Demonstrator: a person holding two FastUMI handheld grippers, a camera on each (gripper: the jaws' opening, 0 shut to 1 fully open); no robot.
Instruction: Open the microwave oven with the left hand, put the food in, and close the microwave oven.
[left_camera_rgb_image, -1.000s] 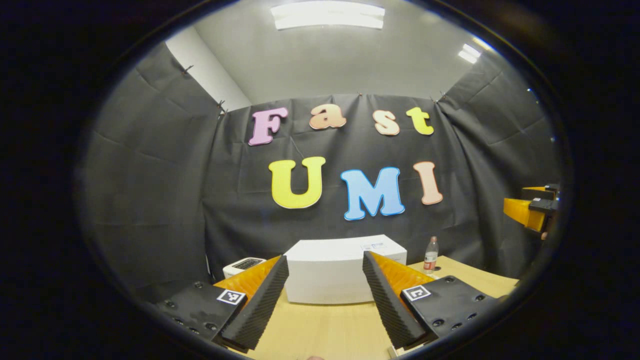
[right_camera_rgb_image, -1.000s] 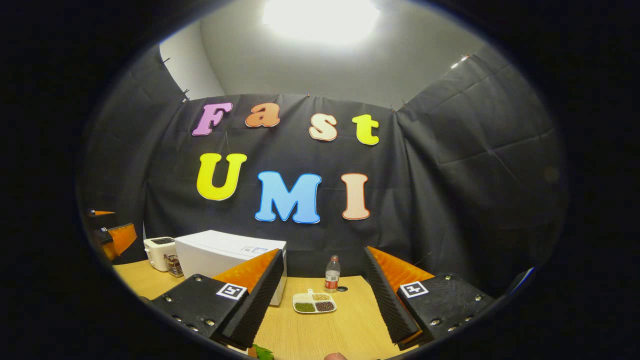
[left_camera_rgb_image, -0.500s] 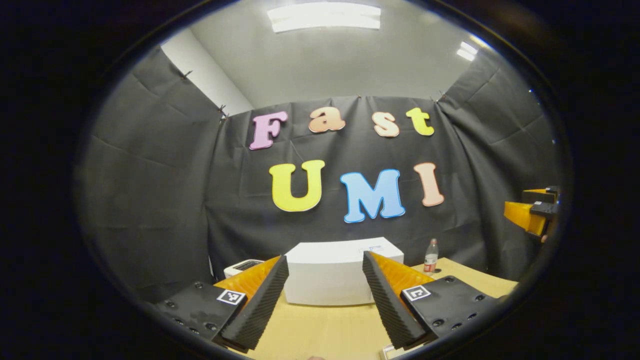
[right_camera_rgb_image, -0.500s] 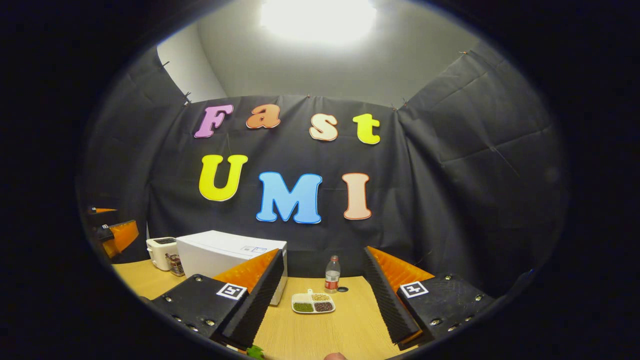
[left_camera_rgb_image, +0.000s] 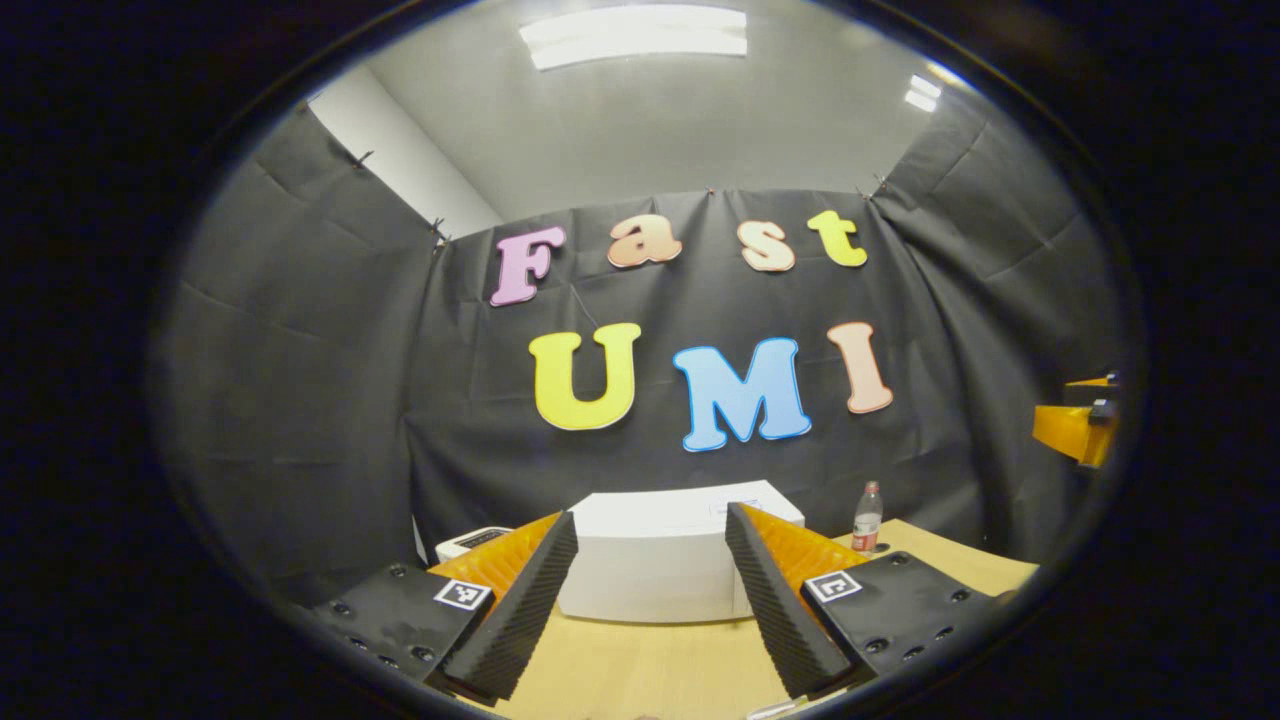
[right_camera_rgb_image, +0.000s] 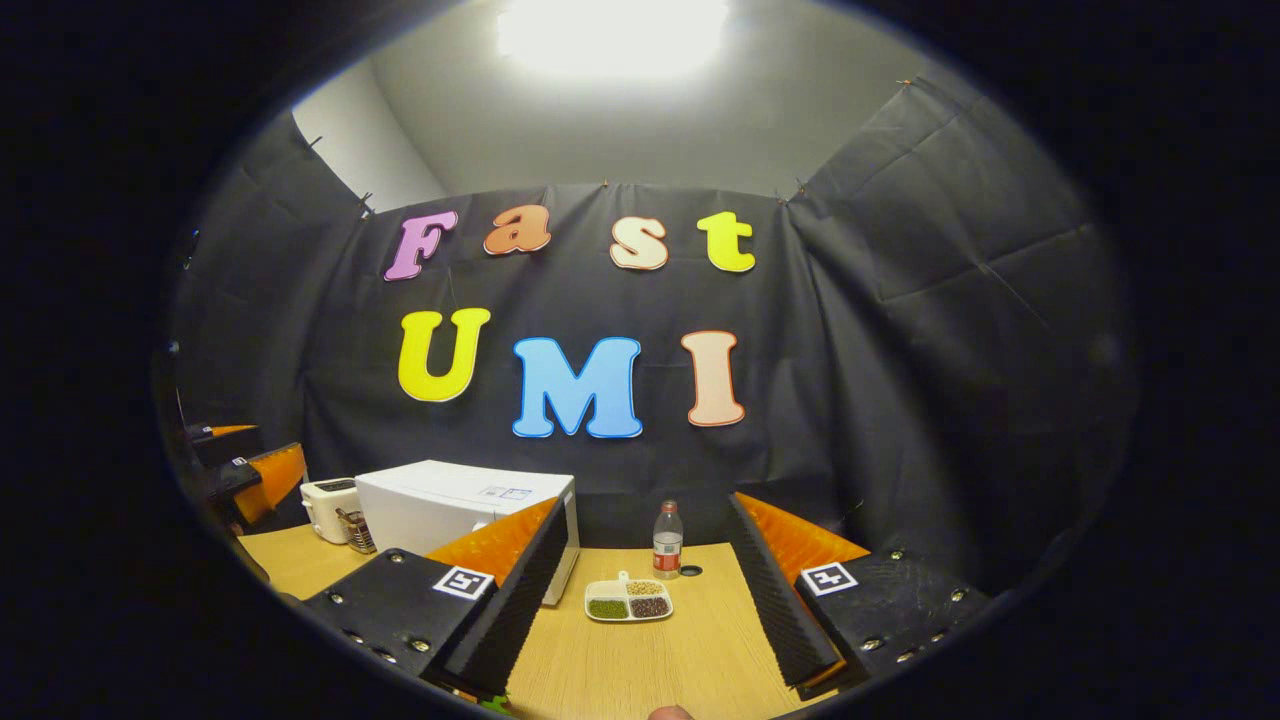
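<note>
The microwave oven (left_camera_rgb_image: 660, 555) is a white box standing on the wooden bench (left_camera_rgb_image: 650, 670) close against the booth's black cloth wall, its door closed. In the left gripper view it sits straight ahead, framed between the two fingers of the left tool (left_camera_rgb_image: 650, 600), which hangs above the bench short of the oven without touching it. That tool is spread wide and has hold of nothing.

To the right of the microwave oven in the right gripper view, a little apart from its front corner, lies the food: a small white divided tray (right_camera_rgb_image: 628, 603) with green, tan and dark fillings in its compartments, resting flat on the bench. Just behind the tray, nearer the wall, a clear bottle (right_camera_rgb_image: 667, 541) with a red label stands upright. On the far side of the microwave oven from the tray, a white toaster (right_camera_rgb_image: 330, 505) stands just beside it, with a small dark-patterned thing at the toaster's front that is too small to make out.

The right tool (right_camera_rgb_image: 648, 600) hovers above the bench on the tray's side of the microwave oven, fingers wide apart and empty, the tray and bottle seen between them, farther off.
</note>
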